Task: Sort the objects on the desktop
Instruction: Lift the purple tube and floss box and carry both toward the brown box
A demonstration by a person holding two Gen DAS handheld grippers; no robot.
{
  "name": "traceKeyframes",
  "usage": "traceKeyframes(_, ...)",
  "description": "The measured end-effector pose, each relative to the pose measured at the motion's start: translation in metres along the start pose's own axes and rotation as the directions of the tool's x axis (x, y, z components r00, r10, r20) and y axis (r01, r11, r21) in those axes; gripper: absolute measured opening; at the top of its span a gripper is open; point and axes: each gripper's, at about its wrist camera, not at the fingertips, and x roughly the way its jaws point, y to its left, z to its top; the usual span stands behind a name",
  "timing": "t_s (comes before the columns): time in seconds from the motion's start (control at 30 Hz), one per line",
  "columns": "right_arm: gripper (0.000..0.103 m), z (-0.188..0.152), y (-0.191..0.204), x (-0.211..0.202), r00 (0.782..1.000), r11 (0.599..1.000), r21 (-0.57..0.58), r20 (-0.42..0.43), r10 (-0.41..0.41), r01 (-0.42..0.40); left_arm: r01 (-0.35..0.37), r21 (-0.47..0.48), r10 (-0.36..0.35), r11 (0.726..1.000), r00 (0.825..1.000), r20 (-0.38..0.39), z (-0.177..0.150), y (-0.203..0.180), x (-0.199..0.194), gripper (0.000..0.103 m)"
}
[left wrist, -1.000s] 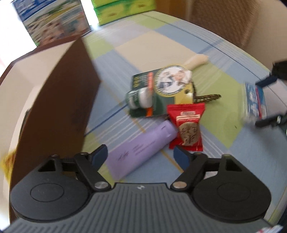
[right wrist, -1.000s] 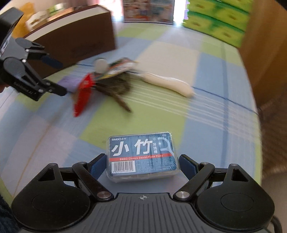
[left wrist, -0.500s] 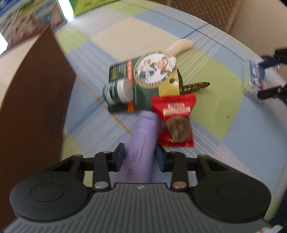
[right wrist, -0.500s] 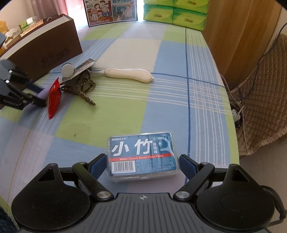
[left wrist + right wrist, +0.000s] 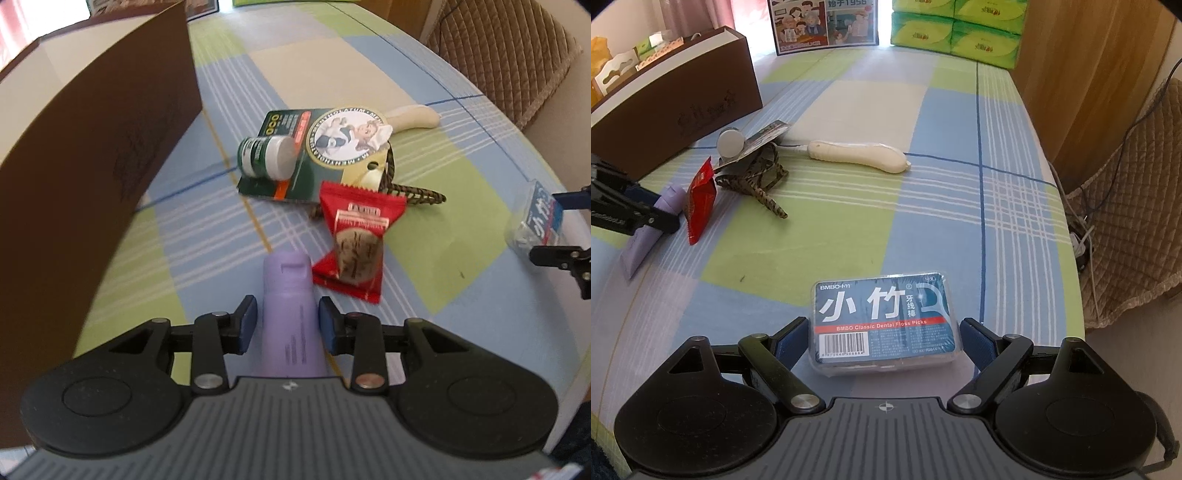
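Purple tube (image 5: pixel 289 325) is lying on the checked tablecloth (image 5: pixel 424 155), and the left gripper (image 5: pixel 287 321) is pinching it, jaws narrow, pads seemingly touching. Right gripper (image 5: pixel 882 341) is straddling the floss box (image 5: pixel 882 317), jaws wide, not gripping. Snack packet (image 5: pixel 356 243), ointment card (image 5: pixel 314 155) and others are waiting; brown box (image 5: pixel 92 177) contents unclear.

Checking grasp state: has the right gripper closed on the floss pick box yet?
No. In the right wrist view the right gripper straddles the dental floss pick box, with a visible gap between each pad and the box's sides.
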Motion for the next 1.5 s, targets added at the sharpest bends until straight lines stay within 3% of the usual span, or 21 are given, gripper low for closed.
traceKeyframes(0.23,0.086,-0.001,0.001,0.0,1.0,1.0,0.0,0.008,-0.004,0.004,-0.038,-0.078,0.038,0.996,0.999,0.01,-0.01,0.006,-0.006,0.027)
traceKeyframes(0.4,0.088,0.0,0.005,0.005,1.0,1.0,-0.017,0.008,-0.013,0.013,-0.09,-0.216,0.093,0.972,0.996,0.003,-0.033,0.016,-0.018,0.027)
traceKeyframes(0.7,0.085,0.003,0.012,0.016,1.0,0.999,-0.039,-0.02,-0.008,0.008,-0.115,-0.31,0.115,0.944,0.993,-0.017,-0.07,0.022,-0.038,0.027)
traceKeyframes(0.93,0.084,0.013,0.048,0.004,0.991,0.981,-0.138,0.0,0.137,-0.136,-0.118,-0.395,0.126,0.911,0.992,-0.007,-0.097,0.021,-0.06,0.027)
traceKeyframes(1.1,0.084,0.026,0.078,-0.007,0.974,0.95,-0.229,0.031,0.223,-0.21,-0.116,-0.44,0.156,0.89,0.986,0.055,-0.105,0.019,-0.088,0.027)
traceKeyframes(1.5,0.085,0.048,0.123,-0.018,0.943,0.886,-0.367,0.062,0.327,-0.283,-0.123,-0.498,0.221,0.858,0.965,0.142,-0.108,0.022,-0.128,0.026)
